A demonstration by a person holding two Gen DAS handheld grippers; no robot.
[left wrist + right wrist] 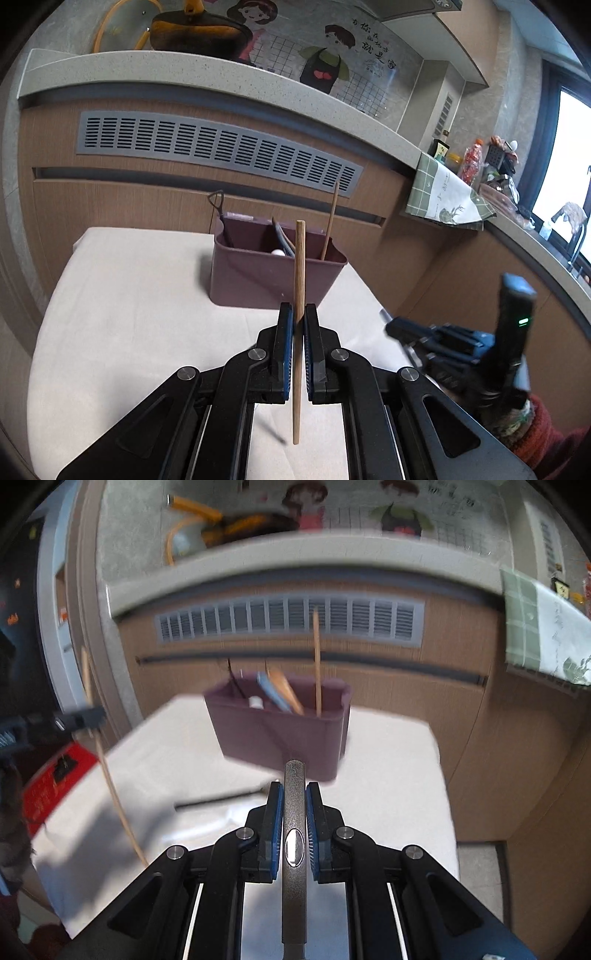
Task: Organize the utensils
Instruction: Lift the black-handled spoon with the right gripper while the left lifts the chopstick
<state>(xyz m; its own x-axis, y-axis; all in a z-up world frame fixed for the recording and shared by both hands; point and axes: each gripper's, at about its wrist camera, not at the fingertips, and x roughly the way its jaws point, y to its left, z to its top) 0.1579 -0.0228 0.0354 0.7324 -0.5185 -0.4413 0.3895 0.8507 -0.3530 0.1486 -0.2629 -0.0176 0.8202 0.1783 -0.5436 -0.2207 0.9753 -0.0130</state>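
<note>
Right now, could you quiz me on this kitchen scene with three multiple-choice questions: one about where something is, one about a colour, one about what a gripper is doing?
1. Where does the utensil holder stand?
A. on the cloth-covered table
B. on the upper counter
C. on the floor

2. What colour is the holder?
A. green
B. purple
C. white

3. What is the left gripper doing?
A. hanging open
B. clamping a wooden chopstick
C. clamping a cup

Answers:
1 A, its base rests on the table.
2 B, its walls are dull purple.
3 B, the chopstick stands upright between its pads.
</note>
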